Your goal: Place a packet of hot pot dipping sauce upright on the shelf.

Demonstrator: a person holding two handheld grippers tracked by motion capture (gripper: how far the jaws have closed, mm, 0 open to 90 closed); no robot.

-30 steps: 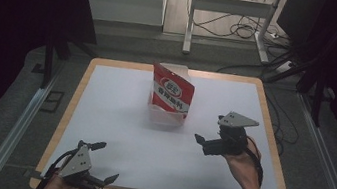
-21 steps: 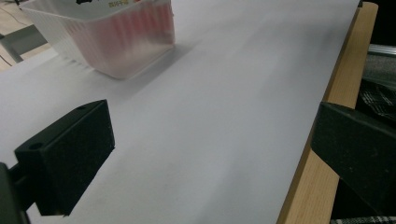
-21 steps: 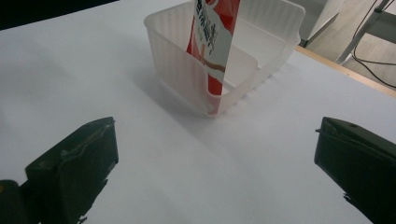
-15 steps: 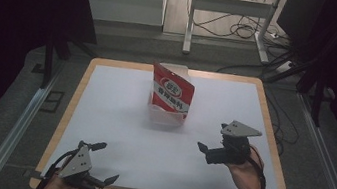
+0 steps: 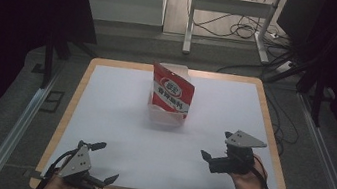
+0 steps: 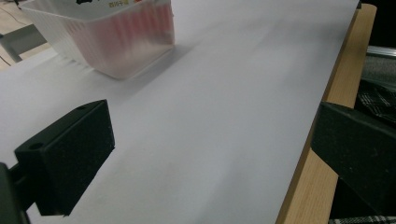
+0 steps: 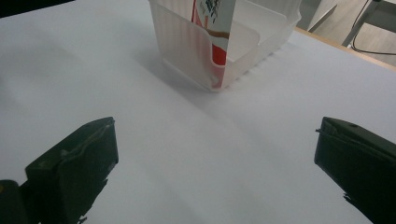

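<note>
Right gripper [image 5: 215,158] has drawn back over the last second, sliding from a spot nearer the middle of the bench [image 5: 117,117] down toward its near right corner, and it now hangs there with jaws spread wide and nothing between them. That retreat, with the red-and-white packet [image 5: 172,91] standing upright in the clear plastic bin [image 5: 166,116] at the far middle of the bench, suggests the placing is done and the hand is clearing away. Left gripper [image 5: 104,166] has not shifted: it sits at the near left edge, jaws likewise wide apart and empty, well apart from the bin. In the right gripper view the packet [image 7: 219,32] leans against the bin's near wall [image 7: 182,46].
</note>
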